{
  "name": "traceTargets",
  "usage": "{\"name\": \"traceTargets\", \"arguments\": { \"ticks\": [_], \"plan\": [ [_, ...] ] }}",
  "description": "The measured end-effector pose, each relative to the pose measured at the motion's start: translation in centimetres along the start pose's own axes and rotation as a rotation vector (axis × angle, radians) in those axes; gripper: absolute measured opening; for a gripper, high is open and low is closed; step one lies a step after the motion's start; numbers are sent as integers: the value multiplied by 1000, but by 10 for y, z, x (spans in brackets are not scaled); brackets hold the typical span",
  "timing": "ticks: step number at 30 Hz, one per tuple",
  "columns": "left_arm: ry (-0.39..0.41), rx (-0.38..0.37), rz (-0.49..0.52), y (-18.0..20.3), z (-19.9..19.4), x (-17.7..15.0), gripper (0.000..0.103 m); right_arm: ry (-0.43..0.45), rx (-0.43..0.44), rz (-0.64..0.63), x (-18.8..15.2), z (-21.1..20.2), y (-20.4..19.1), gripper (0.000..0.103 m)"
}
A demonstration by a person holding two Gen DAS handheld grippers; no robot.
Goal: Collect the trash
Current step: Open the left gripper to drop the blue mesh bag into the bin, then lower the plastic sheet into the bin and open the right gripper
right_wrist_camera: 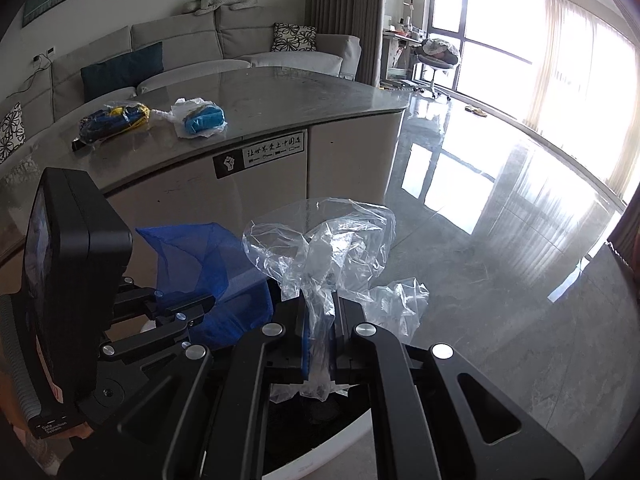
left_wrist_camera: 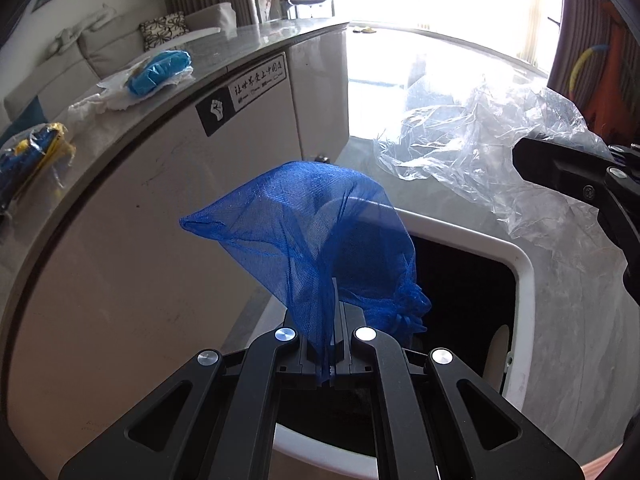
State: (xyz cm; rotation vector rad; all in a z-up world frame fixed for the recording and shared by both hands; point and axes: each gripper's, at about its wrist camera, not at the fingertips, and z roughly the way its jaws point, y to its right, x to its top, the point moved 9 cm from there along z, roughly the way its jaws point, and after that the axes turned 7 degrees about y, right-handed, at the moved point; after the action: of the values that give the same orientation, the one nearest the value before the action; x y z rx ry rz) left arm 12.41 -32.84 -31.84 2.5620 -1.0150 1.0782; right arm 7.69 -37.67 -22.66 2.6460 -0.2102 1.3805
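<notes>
Marble countertop (right_wrist_camera: 280,96) carries two wrapped bundles at ten o'clock from us, a blue-yellow packet (right_wrist_camera: 114,120) beside a blue packet in plastic (right_wrist_camera: 202,120); beyond it a grey sofa (right_wrist_camera: 192,48). Our left gripper (left_wrist_camera: 331,334) is clamped on a blue mesh bag (left_wrist_camera: 308,224) above the white bin (left_wrist_camera: 520,276); our right gripper (right_wrist_camera: 320,336) pinches clear plastic film (right_wrist_camera: 320,240) over glossy floor tiles (right_wrist_camera: 500,260).

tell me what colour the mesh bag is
Blue mesh bag, clearest in the left wrist view.
</notes>
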Motion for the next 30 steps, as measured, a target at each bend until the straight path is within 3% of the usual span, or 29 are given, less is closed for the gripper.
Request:
{"name": "traceTargets", "arguments": {
  "ticks": [4,6,7,8,10,15,21,30],
  "plan": [
    [-28,-26,9,10,11,-5,3,-2,1,-2,-1,0,1,7],
    [-78,-78,30,21,21,-10,17,-5,-1,-3,0,0,1,7],
    [-120,-79,51,24,27,-15,54,-8,-1,-5,-1,1,2,7],
    [-152,-44,75,25,34,-19,101,-14,-2,-7,-2,2,3,7],
    [-161,5,117,26,40,-24,99,-23,-10,-14,-4,3,4,7],
    [-181,5,130,24,45,-27,99,-30,-10,-17,-5,6,3,7],
    [-91,39,115,11,20,-5,99,-14,-7,-13,1,3,3,7],
    [59,110,37,-39,-40,30,99,-20,21,-4,3,5,-6,7]
  ]
}}
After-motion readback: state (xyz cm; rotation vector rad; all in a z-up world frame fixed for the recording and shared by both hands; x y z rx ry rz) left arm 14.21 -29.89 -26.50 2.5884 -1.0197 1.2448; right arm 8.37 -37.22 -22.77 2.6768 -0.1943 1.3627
